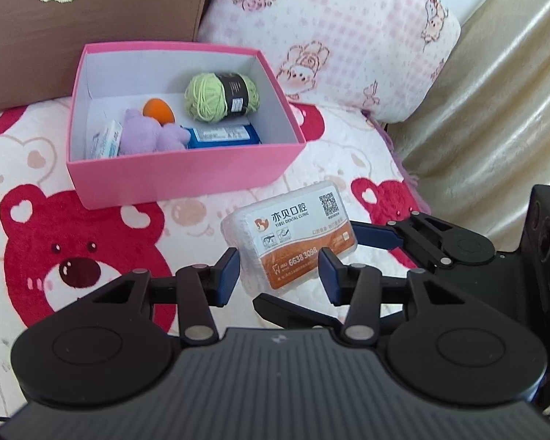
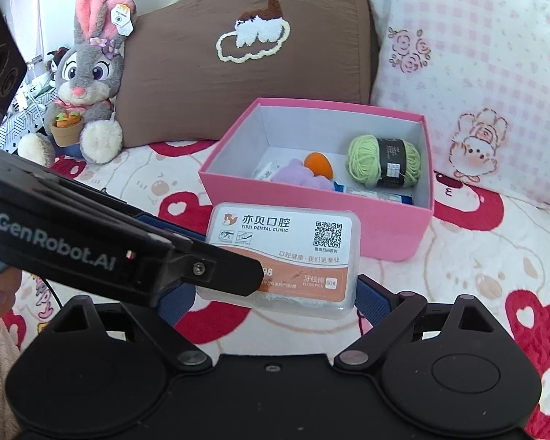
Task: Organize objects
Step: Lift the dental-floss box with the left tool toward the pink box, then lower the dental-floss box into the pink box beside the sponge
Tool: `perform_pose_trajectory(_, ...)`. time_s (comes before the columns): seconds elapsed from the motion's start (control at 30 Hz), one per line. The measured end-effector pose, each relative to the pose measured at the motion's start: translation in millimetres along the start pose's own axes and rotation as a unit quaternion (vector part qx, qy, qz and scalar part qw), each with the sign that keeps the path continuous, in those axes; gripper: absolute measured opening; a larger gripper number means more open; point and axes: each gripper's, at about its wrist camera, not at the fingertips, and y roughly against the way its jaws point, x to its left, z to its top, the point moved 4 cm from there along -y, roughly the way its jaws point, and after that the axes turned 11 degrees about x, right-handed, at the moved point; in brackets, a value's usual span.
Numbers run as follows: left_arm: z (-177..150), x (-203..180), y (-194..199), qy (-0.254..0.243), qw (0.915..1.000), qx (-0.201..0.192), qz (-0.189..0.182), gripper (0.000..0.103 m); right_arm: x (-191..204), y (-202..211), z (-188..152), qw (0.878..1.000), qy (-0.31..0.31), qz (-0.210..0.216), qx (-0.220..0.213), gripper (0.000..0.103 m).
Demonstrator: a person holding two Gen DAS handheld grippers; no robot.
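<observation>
A clear plastic floss-pick box (image 1: 293,227) (image 2: 282,227) with a white and orange dental label hangs above the bear-print bedspread. Both grippers hold it. My left gripper (image 1: 280,275) has its blue pads on the box's two sides. My right gripper (image 2: 273,299) clamps the box's two ends. One of its fingers (image 1: 377,236) shows in the left wrist view. A finger (image 2: 220,267) of the left gripper crosses in front of the box in the right wrist view. Just beyond stands an open pink box (image 1: 183,172) (image 2: 311,198).
The pink box holds green yarn (image 1: 216,99), an orange ball (image 1: 159,110), a purple plush (image 1: 146,135), a blue packet (image 1: 220,135) and a small white carton (image 1: 104,139). Behind it lean a brown pillow (image 2: 238,55) and a pink checked pillow (image 1: 330,36). A rabbit plush (image 2: 86,84) sits far left.
</observation>
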Motion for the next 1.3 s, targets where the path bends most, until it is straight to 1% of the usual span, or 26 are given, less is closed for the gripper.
perform_pose_trajectory(0.23, 17.1, 4.6, 12.0, 0.002, 0.9998, -0.017, -0.006, 0.046, 1.0, 3.5, 21.9, 1.0, 0.015, -0.001, -0.002, 0.095)
perform_pose_trajectory(0.47, 42.4, 13.8, 12.4, 0.014, 0.9996, -0.024, -0.003, 0.046, 1.9, 3.4, 51.1, 0.998, 0.051, -0.027, -0.008, 0.095)
perform_pose_trajectory(0.6, 64.3, 23.9, 10.1, 0.031, 0.9992, -0.025, -0.01, 0.046, -3.1, -2.8, 73.5, 0.998, 0.059, -0.033, -0.002, 0.095)
perform_pose_trajectory(0.67, 77.0, 26.8, 8.9, 0.032, 0.9991, -0.028, -0.01, 0.046, -7.1, -6.0, 85.4, 0.998, 0.059, -0.034, 0.002, 0.095)
perform_pose_trajectory(0.8, 103.7, 35.0, 2.2, 0.044, 0.9987, -0.023, -0.012, 0.046, -18.5, -15.3, 108.2, 0.998, 0.06, -0.035, 0.01, 0.095)
perform_pose_trajectory(0.93, 130.1, 47.6, -14.7, 0.054, 0.9985, -0.003, -0.01, 0.046, -34.7, -33.9, 127.4, 0.999, 0.042, -0.022, 0.028, 0.095)
perform_pose_trajectory(1.07, 150.2, 68.1, -38.4, 0.072, 0.9972, 0.023, 0.001, 0.046, -52.7, -64.6, 141.0, 0.999, -0.006, 0.008, 0.051, 0.095)
perform_pose_trajectory(1.17, 160.0, 86.8, -54.6, 0.094, 0.9946, 0.044, 0.01, 0.046, -56.3, -90.7, 147.7, 0.998, -0.02, 0.018, 0.064, 0.094)
perform_pose_trajectory(1.3, 165.4, 112.5, -71.2, 0.116, 0.9908, 0.065, 0.03, 0.046, -54.4, -125.5, 152.7, 0.996, -0.021, 0.037, 0.075, 0.094)
